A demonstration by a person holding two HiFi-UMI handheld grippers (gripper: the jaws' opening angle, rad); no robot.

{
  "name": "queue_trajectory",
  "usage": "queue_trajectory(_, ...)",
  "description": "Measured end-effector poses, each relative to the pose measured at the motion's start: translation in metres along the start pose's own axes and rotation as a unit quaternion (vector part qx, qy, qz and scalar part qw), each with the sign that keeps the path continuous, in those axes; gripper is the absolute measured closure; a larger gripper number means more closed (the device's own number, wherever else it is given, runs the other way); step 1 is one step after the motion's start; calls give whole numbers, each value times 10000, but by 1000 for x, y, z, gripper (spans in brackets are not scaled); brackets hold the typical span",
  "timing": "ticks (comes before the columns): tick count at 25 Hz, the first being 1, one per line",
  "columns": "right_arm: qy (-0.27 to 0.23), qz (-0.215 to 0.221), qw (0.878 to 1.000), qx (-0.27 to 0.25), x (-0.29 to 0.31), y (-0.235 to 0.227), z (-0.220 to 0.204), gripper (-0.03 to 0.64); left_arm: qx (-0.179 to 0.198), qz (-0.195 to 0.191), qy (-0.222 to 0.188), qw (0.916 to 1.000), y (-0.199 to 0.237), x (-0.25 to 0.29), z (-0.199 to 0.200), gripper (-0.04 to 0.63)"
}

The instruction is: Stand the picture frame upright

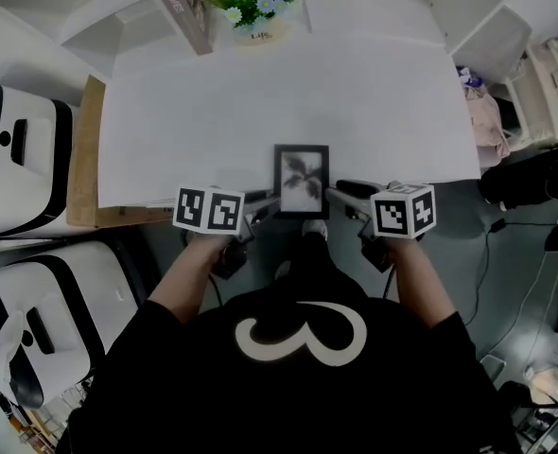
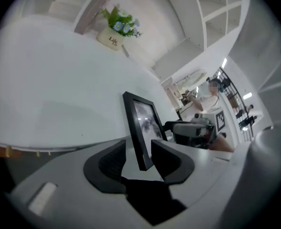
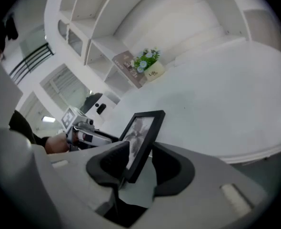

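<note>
I'm watching one picture frame (image 1: pixel 302 181) standing upright at the near edge of the bench (image 1: pixel 260 93); my two tools, left tool (image 1: pixel 262 204) and right tool (image 1: pixel 341 197), are gaping, each straddling one side edge unclamped

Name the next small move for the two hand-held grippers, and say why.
Probably ease both straight back off the picture frame. It appears to stand on the table, with the left hand-held gripper and right hand-held gripper open around its side edges; a nudge could topple it.
</note>
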State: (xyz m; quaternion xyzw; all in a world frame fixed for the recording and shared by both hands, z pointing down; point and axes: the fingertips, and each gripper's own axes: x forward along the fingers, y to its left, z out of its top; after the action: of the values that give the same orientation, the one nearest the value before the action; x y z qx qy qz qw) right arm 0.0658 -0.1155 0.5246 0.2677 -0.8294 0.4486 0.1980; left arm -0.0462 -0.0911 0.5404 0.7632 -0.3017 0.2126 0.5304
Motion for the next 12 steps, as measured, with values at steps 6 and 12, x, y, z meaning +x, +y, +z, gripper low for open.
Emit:
queue_trajectory(6,125,541,9923,1105,2,2,-26,463,-706,-705,-63,9950,-1,2,-3,442)
queue_trajectory(12,242,679,9877,1387,17,-3,-25,469,-799,-882,191,9927,2,16,-4,442)
